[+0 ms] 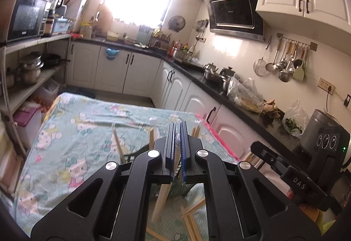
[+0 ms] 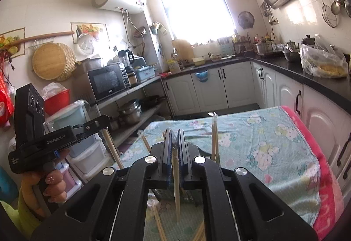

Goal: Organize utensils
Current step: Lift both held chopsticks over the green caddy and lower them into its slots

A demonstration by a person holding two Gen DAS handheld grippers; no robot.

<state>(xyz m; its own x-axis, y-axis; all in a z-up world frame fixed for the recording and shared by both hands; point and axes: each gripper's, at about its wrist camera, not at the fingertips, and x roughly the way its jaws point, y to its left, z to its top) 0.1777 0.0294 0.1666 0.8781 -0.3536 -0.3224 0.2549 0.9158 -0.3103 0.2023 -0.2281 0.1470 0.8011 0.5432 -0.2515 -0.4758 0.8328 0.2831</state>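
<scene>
My left gripper is shut with only a thin gap; a small clear, glinting thing sits between the pads, and I cannot tell what it is. Wooden chopsticks stand up from a dark holder just below it. My right gripper is shut on a wooden chopstick that hangs down between the pads. More chopsticks stand upright to the right of it, and several lie loose on the cloth below. The left gripper's body shows at the left of the right wrist view.
A table with a green cartoon-print cloth fills the middle. A dark counter with bags and pots runs along the right. Shelves with a microwave and pots stand on the left. White cabinets are behind.
</scene>
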